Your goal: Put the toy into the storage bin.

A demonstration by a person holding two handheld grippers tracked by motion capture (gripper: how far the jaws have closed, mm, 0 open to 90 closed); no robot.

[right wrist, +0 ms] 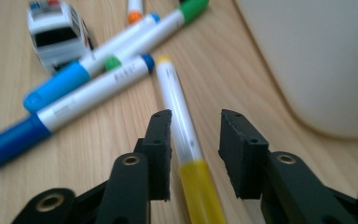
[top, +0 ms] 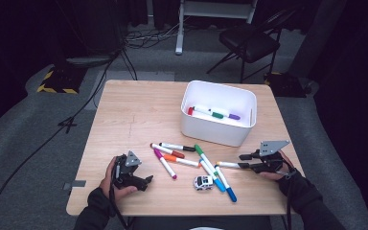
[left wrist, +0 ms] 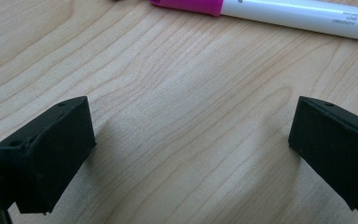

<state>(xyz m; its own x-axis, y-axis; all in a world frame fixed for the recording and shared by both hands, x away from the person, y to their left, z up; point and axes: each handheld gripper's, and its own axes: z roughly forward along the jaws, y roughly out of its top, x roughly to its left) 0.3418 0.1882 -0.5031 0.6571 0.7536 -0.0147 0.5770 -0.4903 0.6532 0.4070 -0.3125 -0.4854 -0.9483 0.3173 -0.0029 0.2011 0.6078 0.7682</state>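
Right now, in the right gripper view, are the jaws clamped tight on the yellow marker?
No. The right gripper stands with its jaws apart, and the yellow marker lies on the table between them with gaps on both sides.

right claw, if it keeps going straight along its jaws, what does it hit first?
The yellow marker. It already lies between the jaws of the right claw, which stand apart without pressing it, so going on would slide along its barrel. Beyond its tip sit the crossed blue marker and green marker; depth there is unclear.

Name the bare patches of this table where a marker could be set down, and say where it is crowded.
Free: the table's whole left half beside the white bin, and the front edge between the left gripper and the toy car. Crowded: the marker pile before the bin.
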